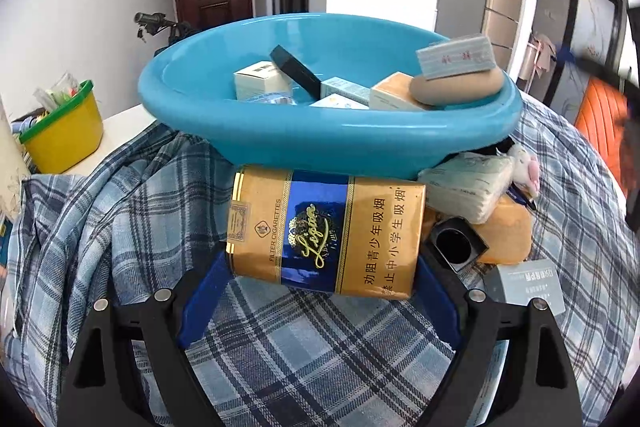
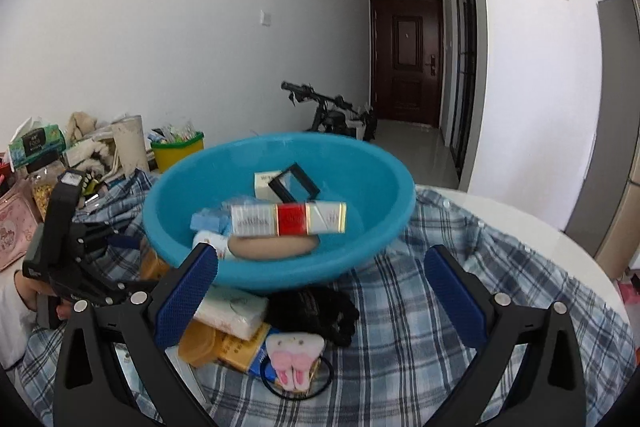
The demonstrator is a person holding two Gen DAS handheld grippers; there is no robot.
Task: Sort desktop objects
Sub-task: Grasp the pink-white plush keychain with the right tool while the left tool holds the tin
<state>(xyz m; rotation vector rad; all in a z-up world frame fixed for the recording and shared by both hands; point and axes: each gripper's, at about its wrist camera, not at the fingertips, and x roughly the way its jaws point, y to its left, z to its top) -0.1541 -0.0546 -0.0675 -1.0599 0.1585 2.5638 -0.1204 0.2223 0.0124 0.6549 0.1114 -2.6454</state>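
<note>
My left gripper (image 1: 322, 263) is shut on a gold and blue cigarette pack (image 1: 324, 231), its blue pads pressing the pack's two short ends just in front of the blue basin (image 1: 320, 143). The basin holds several small boxes, a black case (image 1: 296, 71), a tan oval piece (image 1: 460, 87) and a white and red cigarette pack (image 2: 288, 219) lying on top of that piece. My right gripper (image 2: 320, 267) stands open before the basin's near rim (image 2: 280, 275), nothing between its fingers. A hand holds the left gripper (image 2: 72, 247) at the left of the right wrist view.
A plaid cloth (image 1: 300, 347) covers the table. Beside the basin lie a tissue pack (image 1: 468, 187), an orange lid (image 1: 508, 231), a black square box (image 1: 456, 243), a grey box (image 1: 528, 283), a black bundle (image 2: 316, 311) and a pink plush hair tie (image 2: 294, 359). A yellow tub (image 1: 64, 135) stands at the left.
</note>
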